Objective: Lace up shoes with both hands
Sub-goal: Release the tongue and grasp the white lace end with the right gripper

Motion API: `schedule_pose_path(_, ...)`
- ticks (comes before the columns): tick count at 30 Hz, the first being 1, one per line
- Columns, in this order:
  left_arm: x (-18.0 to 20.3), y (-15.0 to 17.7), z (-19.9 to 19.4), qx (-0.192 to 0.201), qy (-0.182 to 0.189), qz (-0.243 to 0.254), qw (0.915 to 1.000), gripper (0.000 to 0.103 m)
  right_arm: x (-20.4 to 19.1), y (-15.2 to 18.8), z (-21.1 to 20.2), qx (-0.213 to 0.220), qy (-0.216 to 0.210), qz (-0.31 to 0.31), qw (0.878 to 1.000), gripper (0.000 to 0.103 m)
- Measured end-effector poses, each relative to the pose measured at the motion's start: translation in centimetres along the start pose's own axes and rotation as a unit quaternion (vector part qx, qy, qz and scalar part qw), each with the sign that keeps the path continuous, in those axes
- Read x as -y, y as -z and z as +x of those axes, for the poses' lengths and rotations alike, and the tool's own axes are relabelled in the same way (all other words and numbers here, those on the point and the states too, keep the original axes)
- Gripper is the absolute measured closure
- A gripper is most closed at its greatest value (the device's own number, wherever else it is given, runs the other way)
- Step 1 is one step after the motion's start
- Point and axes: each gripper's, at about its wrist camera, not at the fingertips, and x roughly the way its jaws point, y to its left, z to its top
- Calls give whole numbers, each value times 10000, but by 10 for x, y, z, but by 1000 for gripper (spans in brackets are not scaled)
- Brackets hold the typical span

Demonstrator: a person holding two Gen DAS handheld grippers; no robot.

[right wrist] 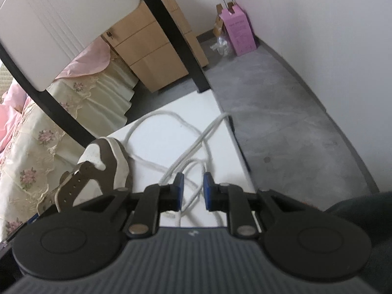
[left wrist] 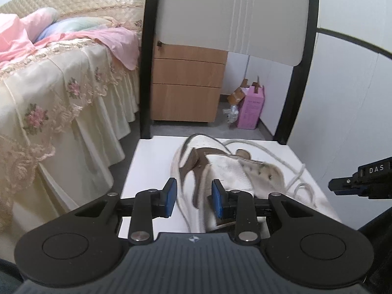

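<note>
A white and brown sneaker [left wrist: 196, 171] lies tilted on its side on the white chair seat [left wrist: 152, 161]. My left gripper [left wrist: 194, 196] has its blue pads on either side of the shoe's side wall and looks shut on it. The white lace [left wrist: 296, 181] trails loose over the seat to the shoe's right. In the right wrist view the shoe [right wrist: 105, 164] is at the left, its eyelet strip showing. The lace [right wrist: 196, 144] loops across the seat [right wrist: 171, 122]. My right gripper [right wrist: 194, 187] hovers over those loops, open, with a strand running below the gap. Its tip [left wrist: 338, 187] shows at the right edge.
The chair has a black frame [left wrist: 147, 73] and a white backrest [left wrist: 232, 12]. A bed with a floral cover [left wrist: 61, 98] stands left. Behind are a wooden drawer cabinet [left wrist: 186, 90] and a pink box [left wrist: 252, 107] on the grey floor [right wrist: 281, 122]. A dark sleeve [right wrist: 360, 210] shows at the lower right.
</note>
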Motion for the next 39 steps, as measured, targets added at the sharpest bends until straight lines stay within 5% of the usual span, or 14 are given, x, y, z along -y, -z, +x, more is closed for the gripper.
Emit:
schedule_pose_path(9,7,5,-4,-27,-153,223,9996,68,4,-11,-1,139,-222,389,9989,84)
schedule_pose_path(16,3,5,-5,-56,-211,26,9998,68,27,-29,10,322,92,924,9952,84)
schedule_pose_path(19,1,1,-5,46,-100,-30,9999,68,42,-39,16,383,225,1321,9902,69)
schedule_pose_path(24,-2,-8,-2,133,29,-201,9997,68,66,-47,38,168,-144,2051,9785,58)
schedule_pose_path(31,-7,-15,2,179,106,-424,9989,68,83,-57,78,-9,-553,2860,9566,57)
schedule_pose_path(39,-3,-12,5,99,59,-258,9996,68,78,-78,105,182,-223,2543,9667,57)
